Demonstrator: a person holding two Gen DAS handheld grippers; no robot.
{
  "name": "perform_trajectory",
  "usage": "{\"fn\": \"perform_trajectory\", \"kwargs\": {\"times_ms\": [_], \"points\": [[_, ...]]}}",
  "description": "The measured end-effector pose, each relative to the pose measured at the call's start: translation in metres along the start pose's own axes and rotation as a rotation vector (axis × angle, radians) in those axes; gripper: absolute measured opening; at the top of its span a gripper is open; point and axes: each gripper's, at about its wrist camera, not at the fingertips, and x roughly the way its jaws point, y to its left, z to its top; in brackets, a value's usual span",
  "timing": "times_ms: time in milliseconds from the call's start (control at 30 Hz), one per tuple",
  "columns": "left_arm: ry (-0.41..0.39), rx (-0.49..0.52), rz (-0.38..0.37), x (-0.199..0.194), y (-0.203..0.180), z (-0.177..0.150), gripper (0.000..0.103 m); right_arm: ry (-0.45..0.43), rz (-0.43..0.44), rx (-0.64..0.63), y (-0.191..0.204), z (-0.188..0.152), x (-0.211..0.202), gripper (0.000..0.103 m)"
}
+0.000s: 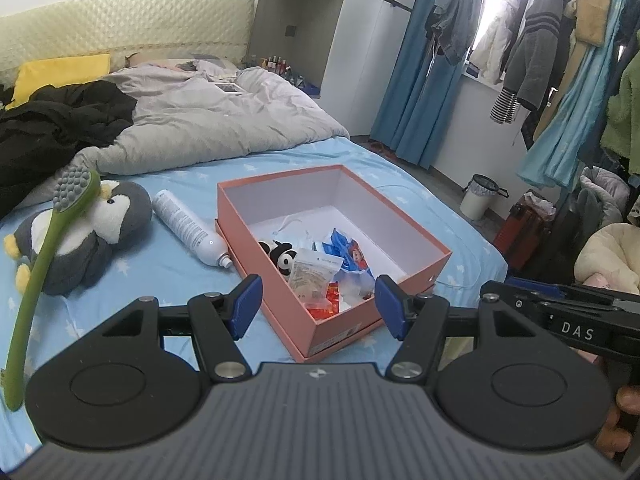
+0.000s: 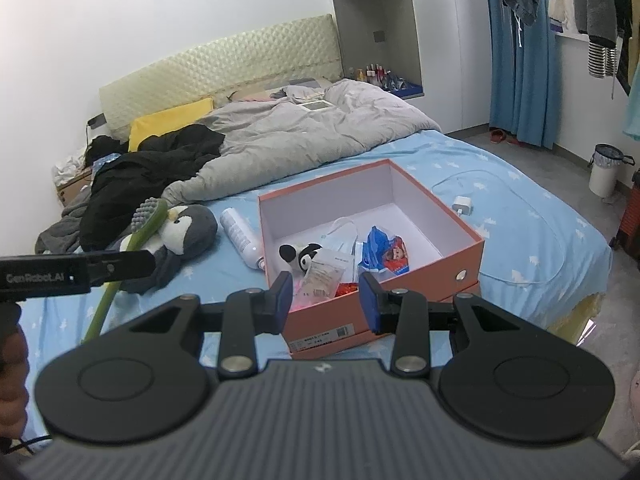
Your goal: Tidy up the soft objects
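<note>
Both fingers released, empty — penguin plush [image 1: 80,236], bottle [image 1: 188,228] beside box [image 1: 280,292].

A rumpled grey duvet [image 2: 304,140] is lying across the bed's head end, a black garment [image 2: 148,172] is sprawling beside it, and a white lidded bin [image 2: 606,174] is standing on the floor.

- On the bed [image 1: 168,272] before you sits the box [image 1: 276,276], the small plush [image 1: 280,256] and packets [image 1: 314,276] in it.
- Left of it lies the bottle [image 1: 188,228], then the penguin [image 1: 92,232] with the brush [image 1: 44,256] across it.
</note>
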Motion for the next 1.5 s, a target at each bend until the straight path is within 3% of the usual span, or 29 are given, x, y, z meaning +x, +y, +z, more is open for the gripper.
{"fn": "perform_trajectory", "kwargs": {"times_ms": [133,200,233,267,333,367,667,1500], "points": [[0.005,-0.004,0.004,0.001,0.002,0.0,0.07,0.001,-0.007,-0.016,0.002,-0.002,0.002,0.04],[0.005,-0.012,0.007,0.002,0.005,0.0,0.077,0.006,0.0,-0.007,0.001,-0.002,0.004,0.041],[0.003,-0.017,0.008,0.002,0.006,-0.001,0.079,0.005,-0.004,-0.012,0.001,-0.001,0.004,0.052],[0.002,-0.026,0.008,0.002,0.008,-0.001,0.083,-0.001,-0.009,-0.013,0.0,-0.001,0.004,0.073],[-0.007,-0.045,0.009,0.002,0.012,0.0,0.091,-0.021,-0.012,-0.009,-0.002,0.0,0.003,0.096],[-0.009,-0.051,0.012,0.002,0.014,0.0,0.097,-0.025,-0.018,-0.009,-0.004,0.0,0.003,0.1],[0.003,0.009,0.052,0.006,0.005,0.002,0.103,0.0,-0.025,-0.004,-0.01,-0.001,0.009,0.102],[0.043,-0.004,0.081,0.017,0.004,0.001,0.103,0.0,-0.017,-0.019,-0.007,-0.001,0.012,0.102]]}}
